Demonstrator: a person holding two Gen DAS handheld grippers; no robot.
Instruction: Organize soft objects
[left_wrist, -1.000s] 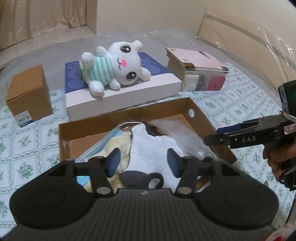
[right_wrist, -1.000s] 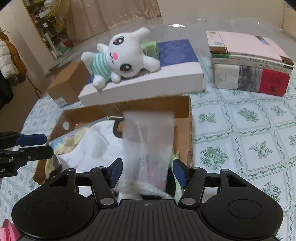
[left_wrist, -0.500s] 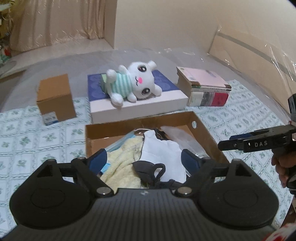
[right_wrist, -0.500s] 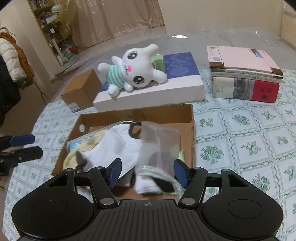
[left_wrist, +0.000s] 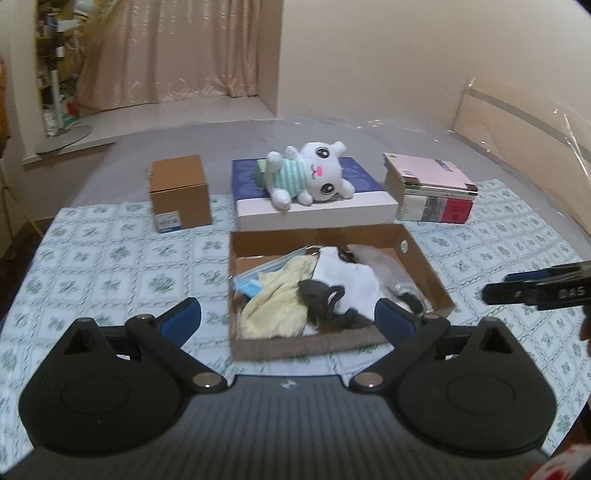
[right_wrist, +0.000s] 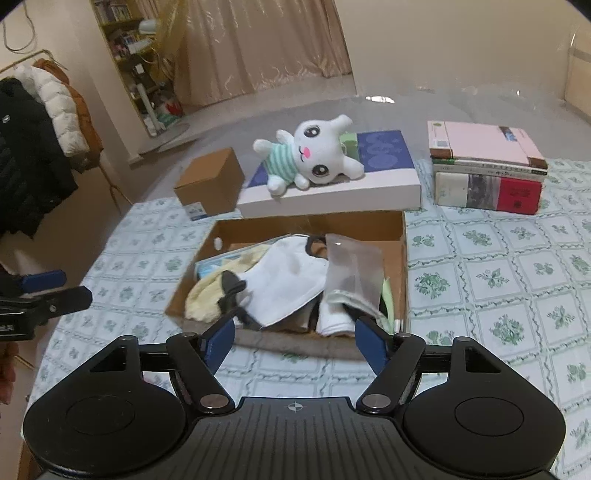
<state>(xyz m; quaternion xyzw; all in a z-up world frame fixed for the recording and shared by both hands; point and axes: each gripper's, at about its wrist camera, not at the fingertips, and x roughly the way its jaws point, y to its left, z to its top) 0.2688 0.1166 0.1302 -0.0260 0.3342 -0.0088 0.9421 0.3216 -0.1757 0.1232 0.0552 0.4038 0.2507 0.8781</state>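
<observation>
An open cardboard box (left_wrist: 424, 266) (right_wrist: 400, 258) lies on the patterned cloth. It holds soft things: a yellow cloth (left_wrist: 277, 302) (right_wrist: 207, 291), a white garment (left_wrist: 351, 280) (right_wrist: 288, 280), blue face masks (left_wrist: 251, 286), a dark mask (left_wrist: 321, 299) and a clear bag (right_wrist: 354, 273). A white plush bunny (left_wrist: 314, 173) (right_wrist: 314, 158) lies on a blue-and-white flat box behind. My left gripper (left_wrist: 288, 319) hangs in front of the box, jaws opening wide, nothing between them. My right gripper (right_wrist: 295, 339) is also back from the box, jaws opening, empty.
A small brown carton (left_wrist: 181, 192) (right_wrist: 210, 182) stands at the back left. A stack of books (left_wrist: 432, 192) (right_wrist: 487, 173) sits at the back right. The blue-and-white flat box (left_wrist: 317, 210) (right_wrist: 332, 192) lies directly behind the open box. Coats (right_wrist: 33, 147) hang at far left.
Both grippers have pulled back and up from the box and their jaws have widened. The clear bag seen between the right fingers a second ago now lies in the box.
</observation>
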